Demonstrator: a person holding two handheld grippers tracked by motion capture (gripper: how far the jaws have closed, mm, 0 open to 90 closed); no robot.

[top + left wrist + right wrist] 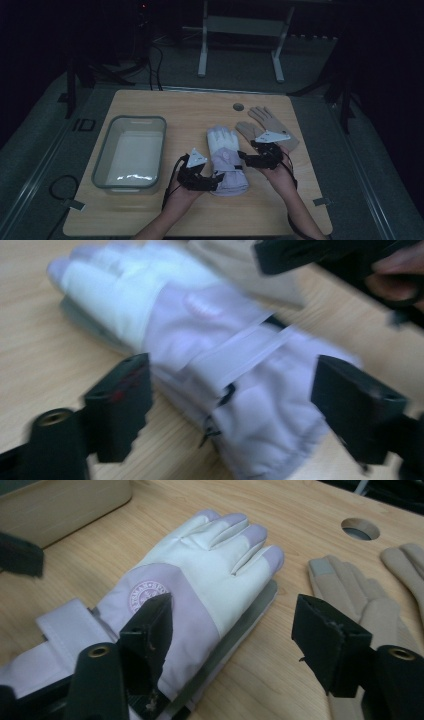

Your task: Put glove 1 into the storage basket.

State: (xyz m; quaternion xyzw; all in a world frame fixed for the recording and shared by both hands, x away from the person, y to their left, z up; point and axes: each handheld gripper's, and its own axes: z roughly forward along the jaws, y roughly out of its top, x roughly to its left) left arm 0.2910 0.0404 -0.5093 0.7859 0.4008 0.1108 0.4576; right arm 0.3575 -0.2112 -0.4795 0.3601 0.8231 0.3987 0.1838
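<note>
While both grippers flank the lilac-and-white ski glove [226, 159] mid-table, left gripper [232, 405] straddles its cuff, jaws spread; right gripper [232, 630] gapes over the glove's edge. Close squarely on cuff fabric, not the strap.

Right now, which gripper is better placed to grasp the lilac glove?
Probably the left gripper: its open jaws already straddle the cuff of the lilac glove. The right gripper has only one jaw over the glove's edge; the other is over bare table.

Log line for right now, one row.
white-lilac glove: flat on table | left gripper: open, at cuff | right gripper: open, alongside | bin: empty
</note>
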